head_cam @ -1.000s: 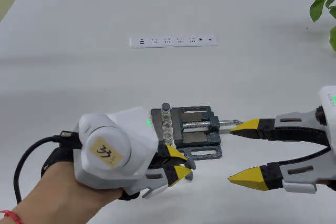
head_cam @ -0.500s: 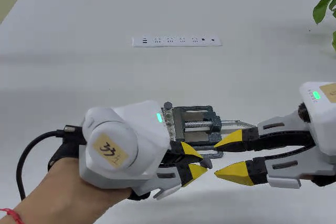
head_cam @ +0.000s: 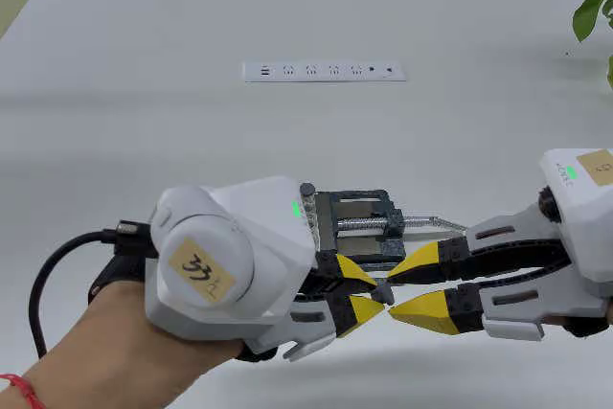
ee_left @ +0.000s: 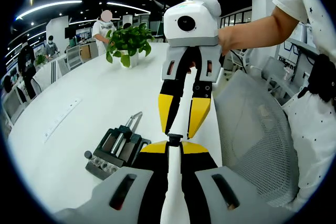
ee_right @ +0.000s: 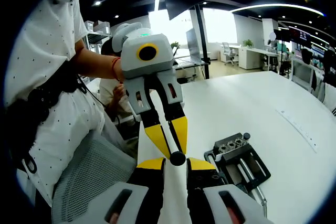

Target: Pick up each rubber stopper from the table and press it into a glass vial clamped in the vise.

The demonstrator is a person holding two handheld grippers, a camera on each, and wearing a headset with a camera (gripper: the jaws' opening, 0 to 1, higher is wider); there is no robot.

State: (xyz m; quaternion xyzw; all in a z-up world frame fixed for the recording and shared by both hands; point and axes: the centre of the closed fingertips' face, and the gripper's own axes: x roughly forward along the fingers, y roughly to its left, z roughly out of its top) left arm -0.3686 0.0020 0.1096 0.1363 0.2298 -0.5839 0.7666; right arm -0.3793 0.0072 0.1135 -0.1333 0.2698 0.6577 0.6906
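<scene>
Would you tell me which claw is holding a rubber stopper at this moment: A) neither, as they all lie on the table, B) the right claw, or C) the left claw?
C: the left claw pinches a dark rubber stopper between its yellow tips, while the right claw faces it open.

Dark stopper pinched in left tongs.

The left tongs hide part of the vise and its vials.
</scene>
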